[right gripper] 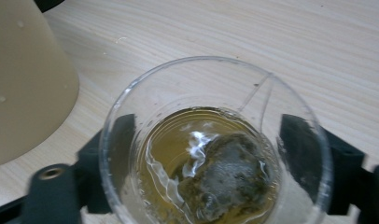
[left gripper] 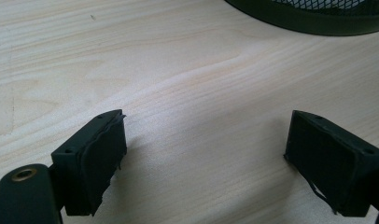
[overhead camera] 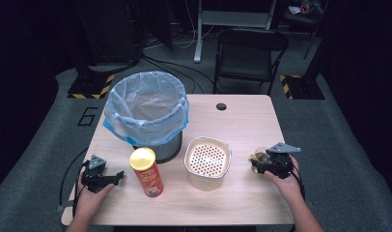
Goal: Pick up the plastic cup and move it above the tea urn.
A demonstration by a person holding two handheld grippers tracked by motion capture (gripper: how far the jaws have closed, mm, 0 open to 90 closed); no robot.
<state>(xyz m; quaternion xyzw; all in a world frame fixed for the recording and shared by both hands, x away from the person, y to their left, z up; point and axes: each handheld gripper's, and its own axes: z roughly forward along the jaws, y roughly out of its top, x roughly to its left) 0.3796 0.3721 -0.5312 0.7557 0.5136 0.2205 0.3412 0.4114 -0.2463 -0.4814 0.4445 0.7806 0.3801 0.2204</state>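
The left claw (left gripper: 204,163) hangs close above the pale wood surface (left gripper: 178,70), its two black jaws spread wide with bare wood grain between them. Beyond the jaws, at the far edge, curves the dark base of a mesh bin (left gripper: 313,18).

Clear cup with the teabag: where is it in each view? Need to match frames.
High view: the clear cup stands at the table's right, between the right gripper's jaws, right of the cream strainer bowl.
Left gripper view: not in it; wooden table and the mesh bin's base.
Right gripper view: the cup sits centre-bottom, seen from above, teabag in amber liquid.
Shared landmark: the cream bowl's wall at left.
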